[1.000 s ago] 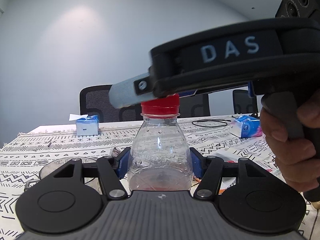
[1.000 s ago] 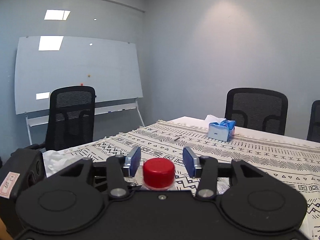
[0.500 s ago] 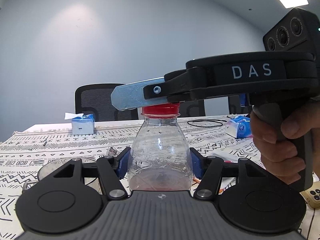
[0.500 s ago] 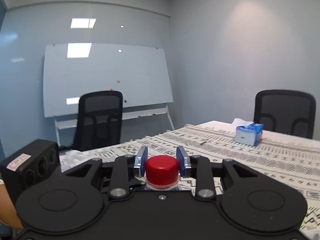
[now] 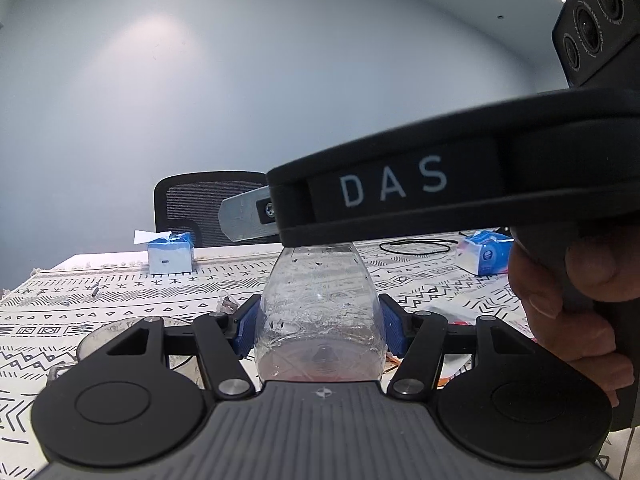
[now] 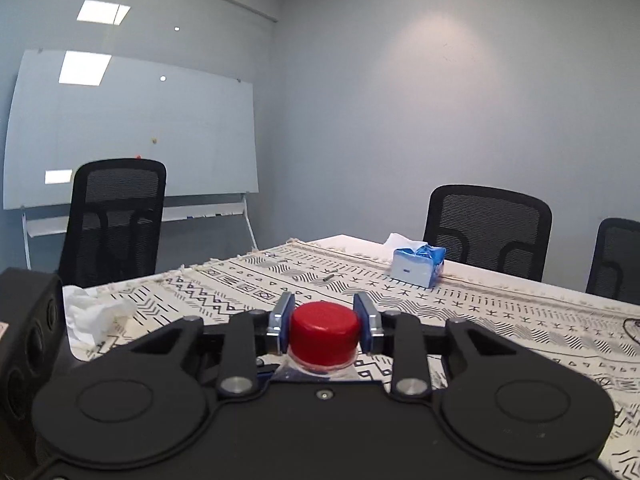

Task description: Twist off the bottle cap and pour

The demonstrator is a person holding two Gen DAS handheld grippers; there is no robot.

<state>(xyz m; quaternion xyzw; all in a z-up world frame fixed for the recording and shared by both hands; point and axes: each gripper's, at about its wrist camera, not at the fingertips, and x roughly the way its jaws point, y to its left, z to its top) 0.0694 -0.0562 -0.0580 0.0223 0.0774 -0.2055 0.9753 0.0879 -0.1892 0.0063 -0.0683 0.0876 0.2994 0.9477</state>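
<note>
Clear bottle (image 5: 320,304) was held upright above patterned tabletop (image 5: 120,292), body clamped between blue fingers (image 5: 246,330) of left gripper (image 5: 320,330). Red cap (image 6: 323,332) was pinched between narrow fingers (image 6: 282,322) of right gripper (image 6: 323,322). Tissue box (image 6: 418,266) was seen near tabletop's far edge.

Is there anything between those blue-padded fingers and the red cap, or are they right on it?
Nothing visible stands between them. The right gripper has its fingers closed against both sides of the red cap, while the left gripper clamps the clear bottle below.
</note>
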